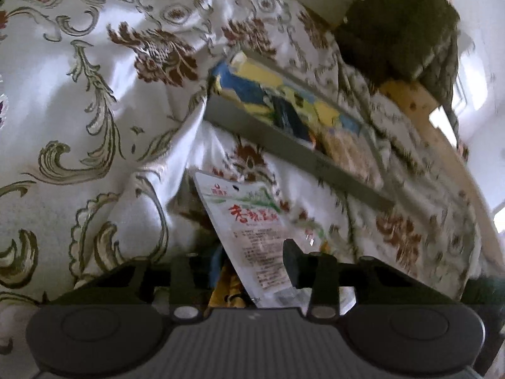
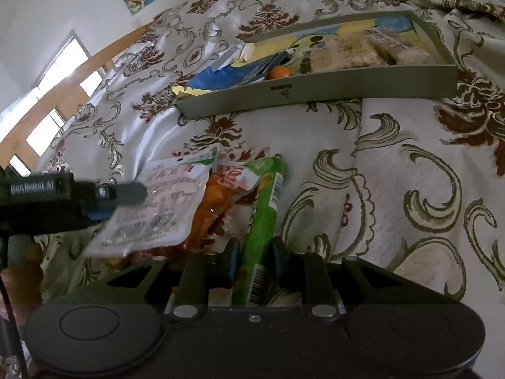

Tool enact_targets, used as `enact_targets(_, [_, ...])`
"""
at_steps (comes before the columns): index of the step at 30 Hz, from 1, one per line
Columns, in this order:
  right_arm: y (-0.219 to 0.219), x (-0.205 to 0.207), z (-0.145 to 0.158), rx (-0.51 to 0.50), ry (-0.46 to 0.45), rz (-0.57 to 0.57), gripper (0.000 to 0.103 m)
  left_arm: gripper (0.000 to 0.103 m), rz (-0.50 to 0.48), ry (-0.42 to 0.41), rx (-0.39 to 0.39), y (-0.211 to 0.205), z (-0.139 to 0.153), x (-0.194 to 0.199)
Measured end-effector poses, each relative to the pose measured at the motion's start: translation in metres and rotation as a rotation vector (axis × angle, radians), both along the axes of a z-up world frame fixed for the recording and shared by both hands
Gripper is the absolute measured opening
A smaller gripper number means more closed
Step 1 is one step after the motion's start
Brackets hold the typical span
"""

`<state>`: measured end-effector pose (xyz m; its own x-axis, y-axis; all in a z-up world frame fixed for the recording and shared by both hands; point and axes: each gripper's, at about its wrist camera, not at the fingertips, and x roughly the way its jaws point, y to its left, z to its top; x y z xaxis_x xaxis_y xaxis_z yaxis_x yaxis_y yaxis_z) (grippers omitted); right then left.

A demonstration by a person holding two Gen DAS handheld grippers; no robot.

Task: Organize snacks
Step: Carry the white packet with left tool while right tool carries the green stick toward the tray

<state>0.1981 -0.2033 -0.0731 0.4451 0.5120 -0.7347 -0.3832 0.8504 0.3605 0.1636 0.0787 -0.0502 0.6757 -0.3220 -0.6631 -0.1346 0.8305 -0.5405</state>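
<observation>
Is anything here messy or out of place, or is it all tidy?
A bit messy. Three snack packets lie in a loose overlapping heap on the patterned cloth, outside the grey tray: a white packet, an orange one and a green one. The cloth is rumpled, and the tray sits askew on it.

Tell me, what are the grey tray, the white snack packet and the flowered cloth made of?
Grey tray: probably cardboard, matte, thin folded walls. White snack packet: glossy plastic film, crinkled with glints. Flowered cloth: woven fabric with a satiny sheen, lying in soft folds.
</observation>
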Motion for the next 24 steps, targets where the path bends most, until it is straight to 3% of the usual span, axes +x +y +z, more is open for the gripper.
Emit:
enact_targets(5, [0.000,-0.001,0.002,-0.007,-0.019,-0.006,0.023,0.044,0.041,-0.054,-0.055,0.002,0.010,0.011])
enact_targets(11, [0.001,-0.002,0.008,-0.092,-0.118,-0.021,0.019,0.044,-0.043,-0.090,0.070,-0.019,0.029,0.028])
enact_targets(14, [0.002,0.002,0.004,-0.124,-0.134,-0.021,0.019,0.044,-0.070,-0.065,0.079,-0.026,0.027,0.038])
enact_targets(21, [0.012,0.007,-0.007,-0.193,-0.172,0.009,0.019,0.044,-0.007,0.029,-0.003,-0.013,0.001,0.055])
enact_targets(24, [0.015,0.003,-0.004,-0.277,-0.237,-0.009,0.019,0.044,0.025,0.023,-0.012,-0.005,-0.001,0.055])
